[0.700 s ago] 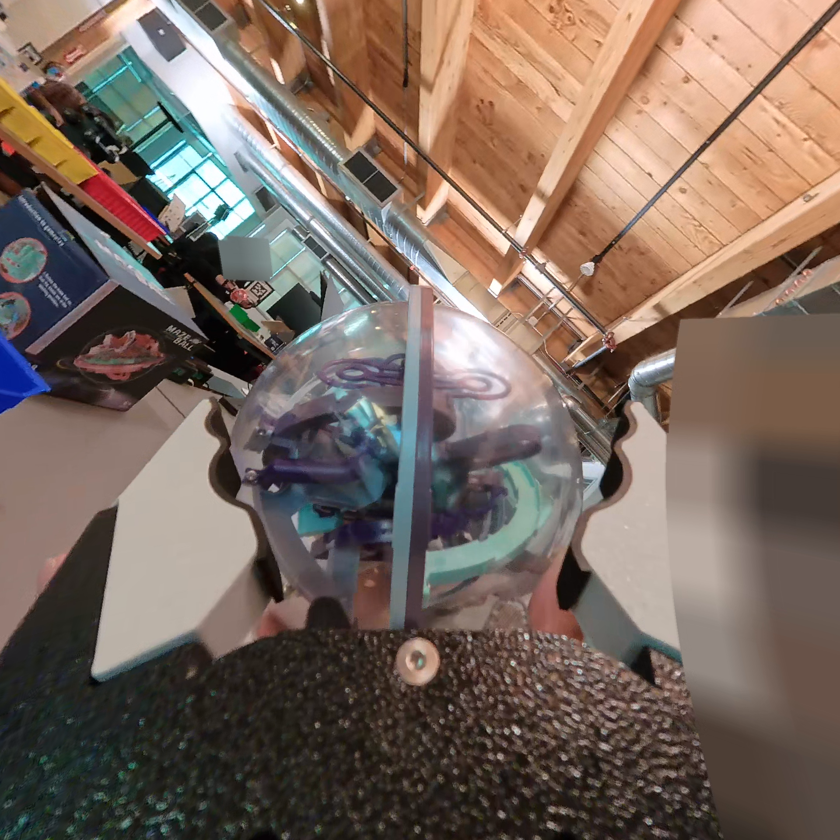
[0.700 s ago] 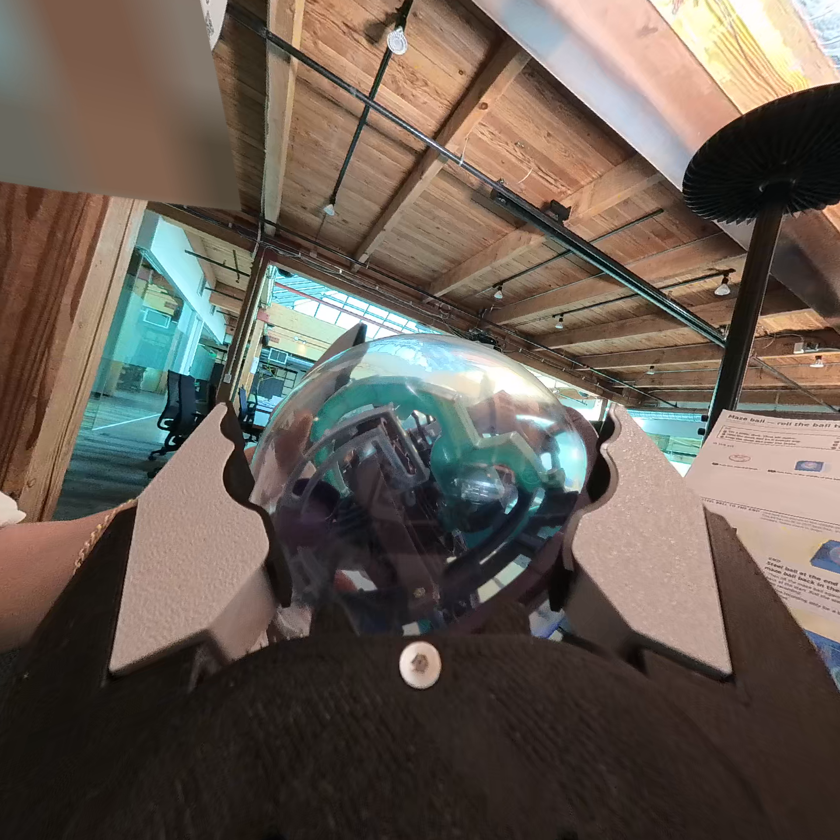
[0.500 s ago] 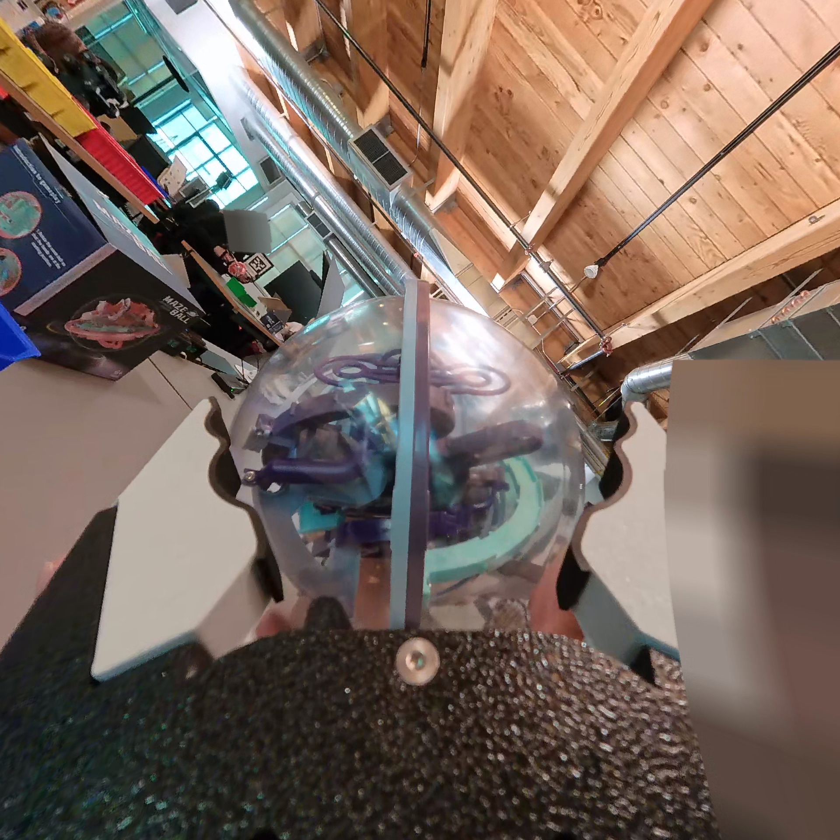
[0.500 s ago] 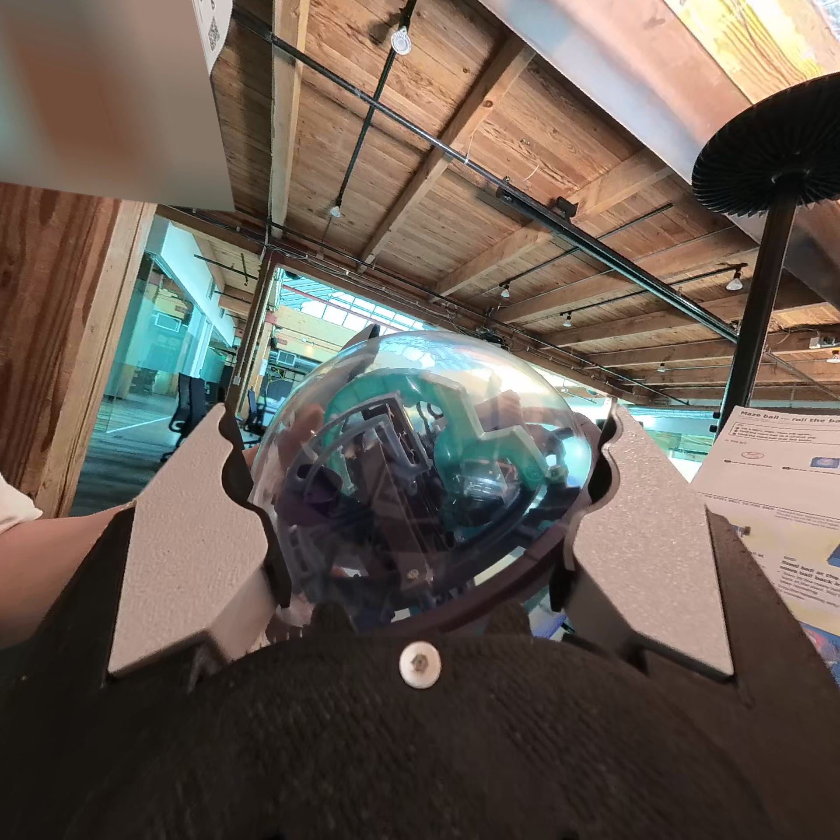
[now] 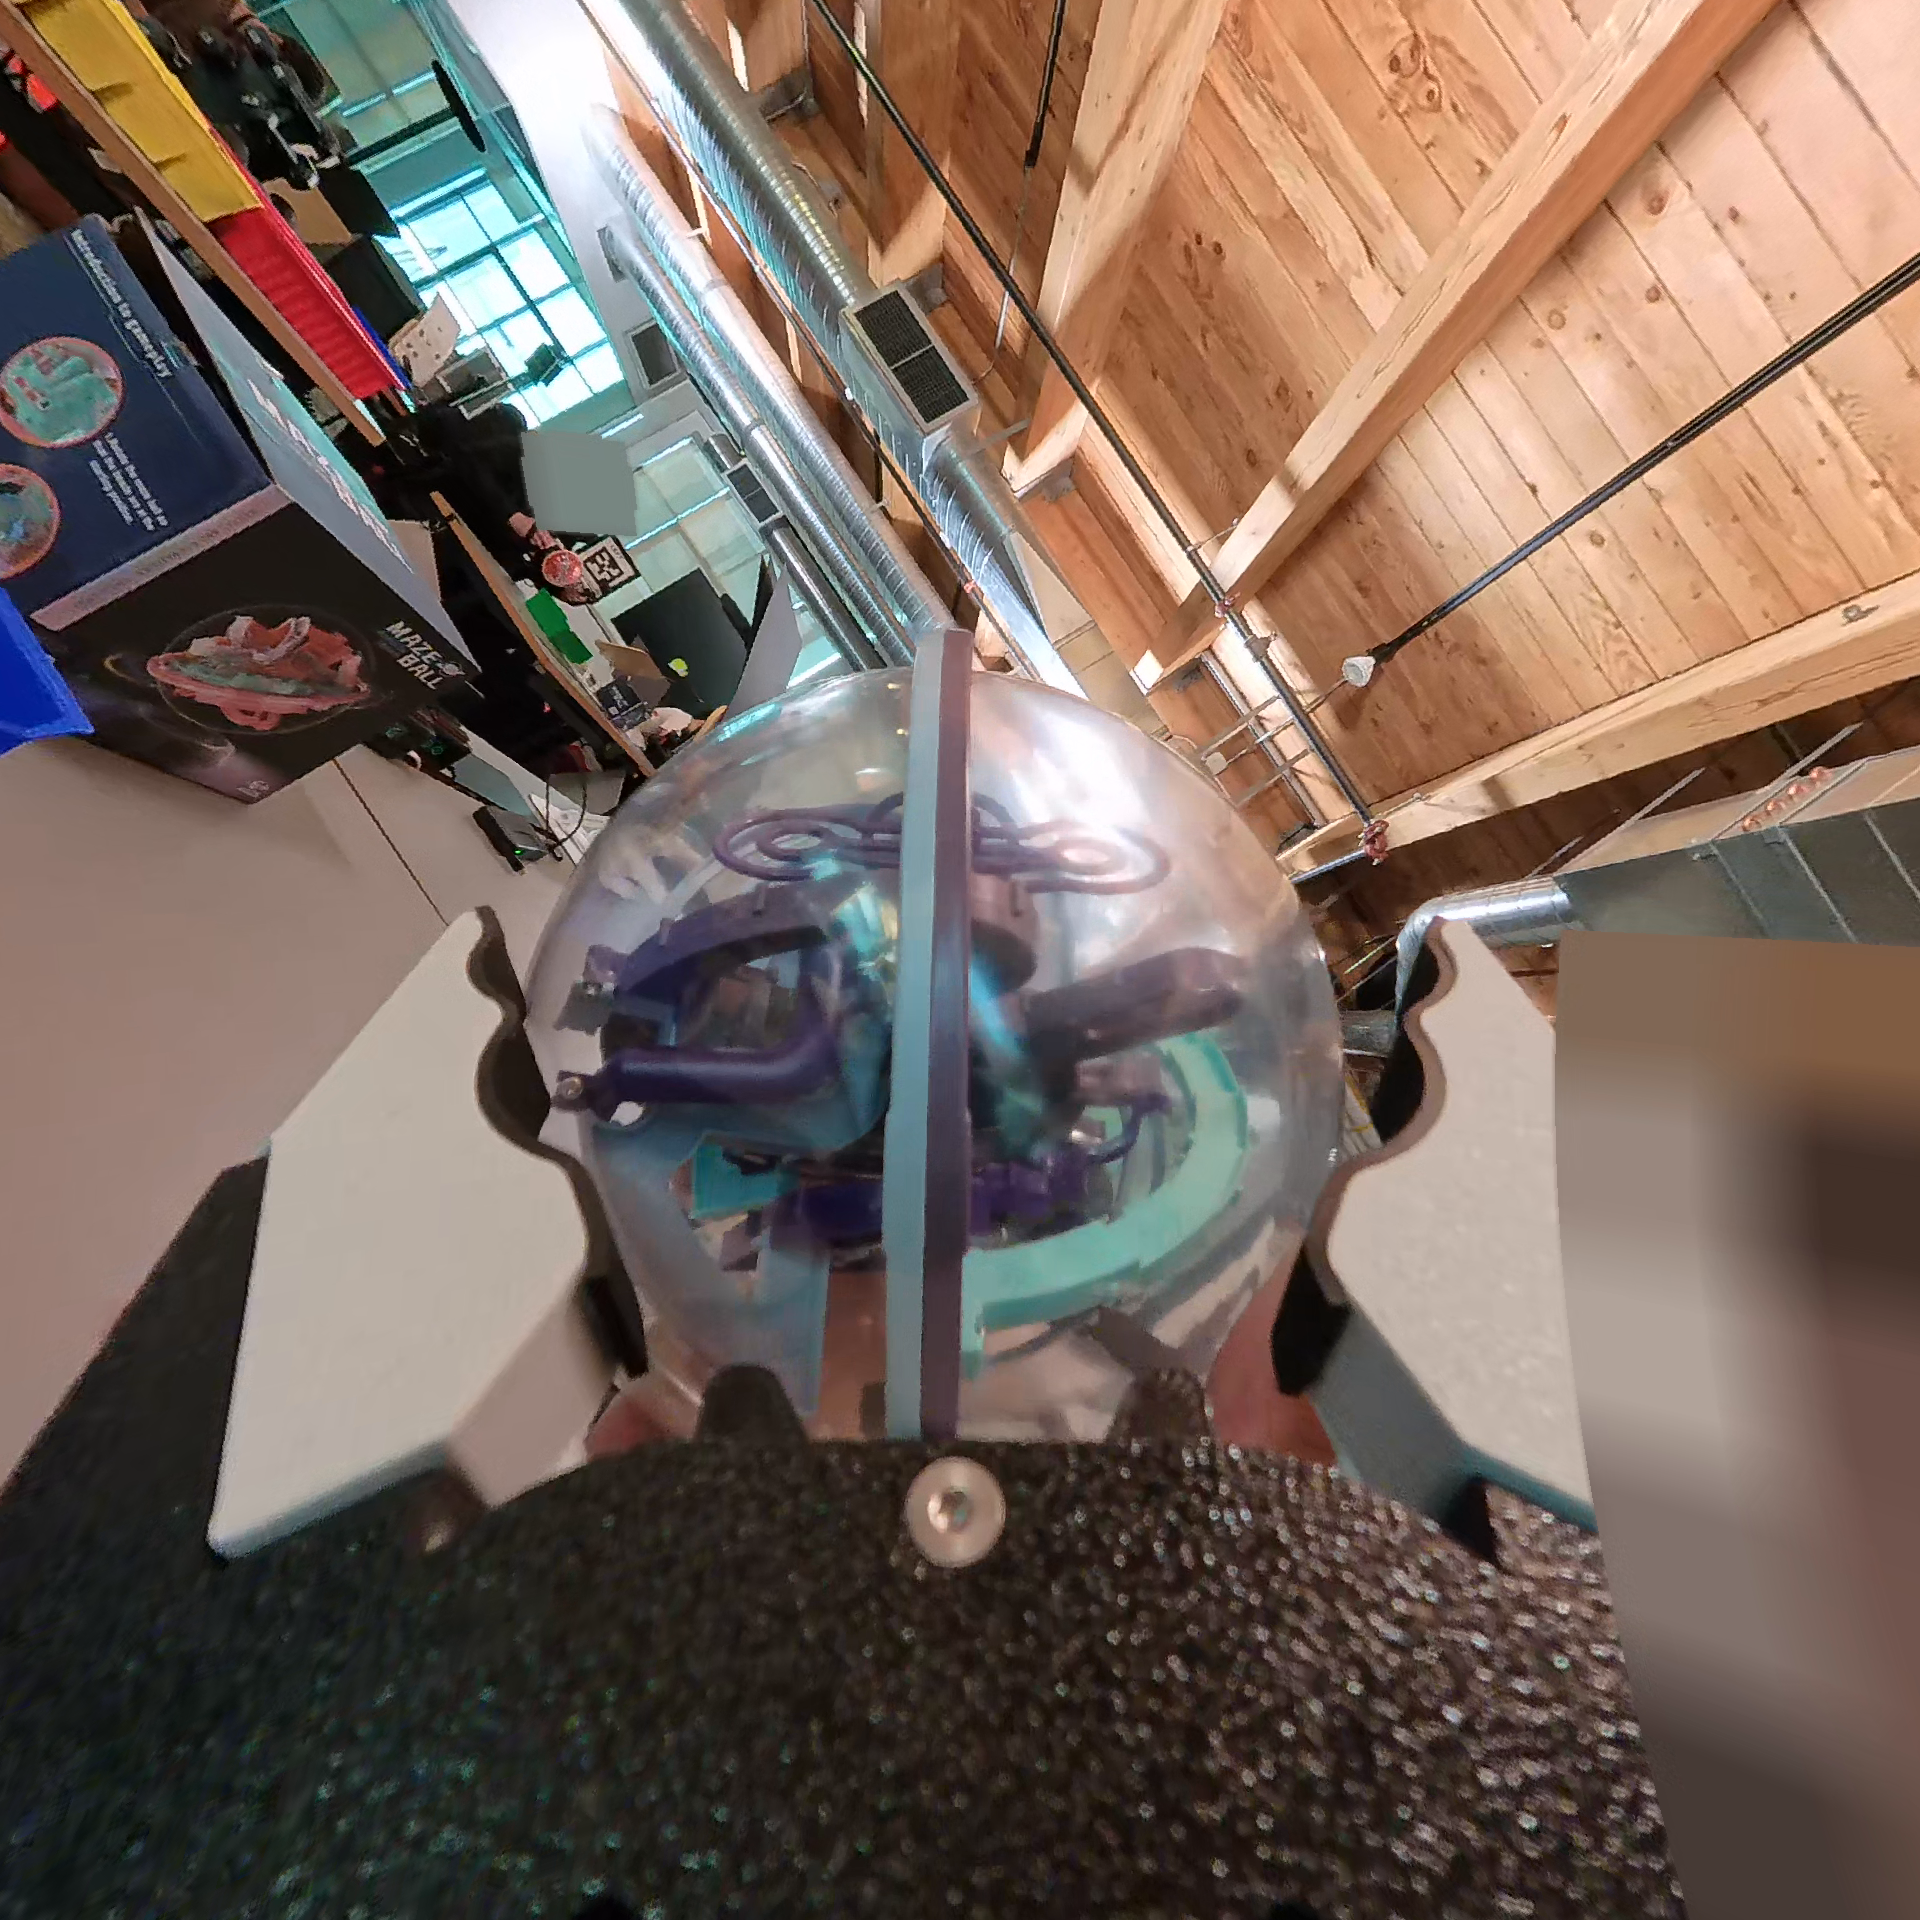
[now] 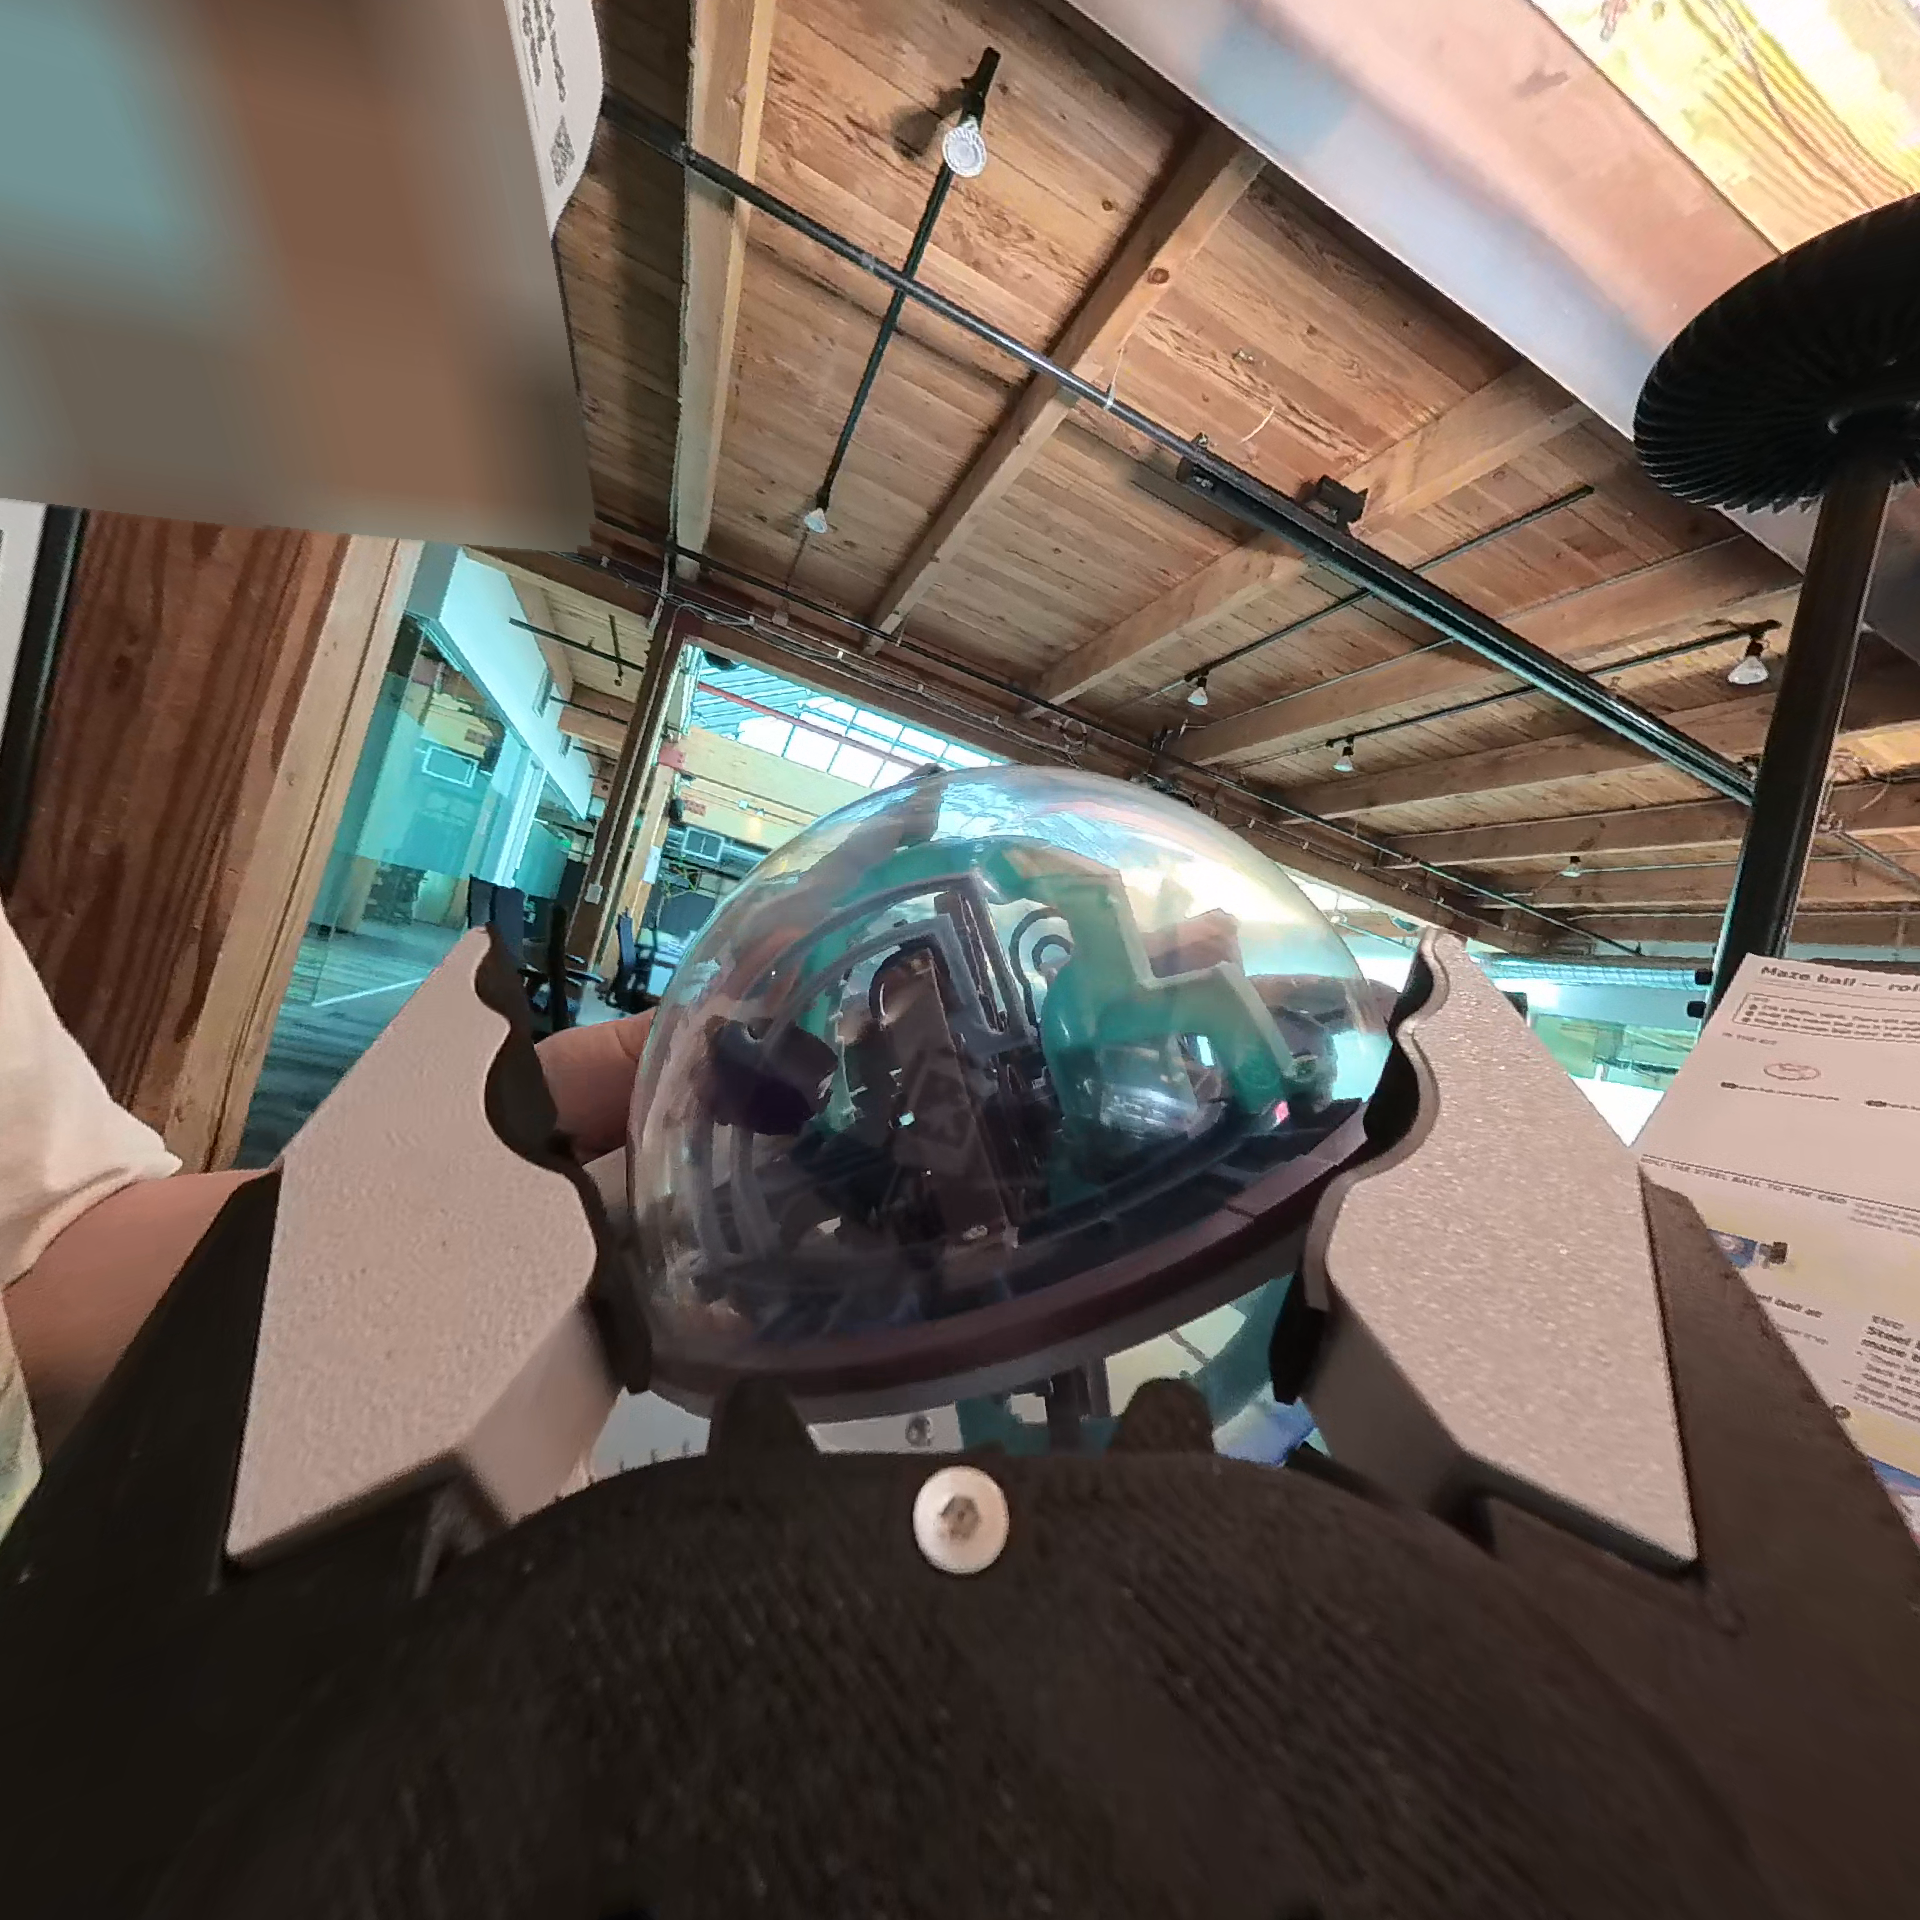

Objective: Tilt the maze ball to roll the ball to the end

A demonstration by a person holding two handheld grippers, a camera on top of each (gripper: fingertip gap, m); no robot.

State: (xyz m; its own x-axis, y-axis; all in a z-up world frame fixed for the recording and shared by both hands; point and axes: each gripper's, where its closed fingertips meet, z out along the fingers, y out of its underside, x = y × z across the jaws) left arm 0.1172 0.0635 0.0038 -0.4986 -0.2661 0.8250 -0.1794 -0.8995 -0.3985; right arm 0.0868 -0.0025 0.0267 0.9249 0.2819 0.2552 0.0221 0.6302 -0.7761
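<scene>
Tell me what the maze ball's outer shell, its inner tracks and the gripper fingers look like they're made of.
Maze ball shell: clear, glossy hard plastic, judging by reflections and see-through view. Inner tracks: opaque teal and purple moulded plastic, likely. Left gripper fingers: matte pale grey, probably printed plastic or painted metal; the right gripper's fingers show a grainy texture.

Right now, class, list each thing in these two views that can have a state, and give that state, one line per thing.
maze ball: clear, closed, lifted, clamped by both grippers.
left gripper: fingers pressed on the sphere's sides, seam band upright.
right gripper: fingers pressed on the sphere, seam band roughly level.
product box: closed, standing on the white table.
</scene>
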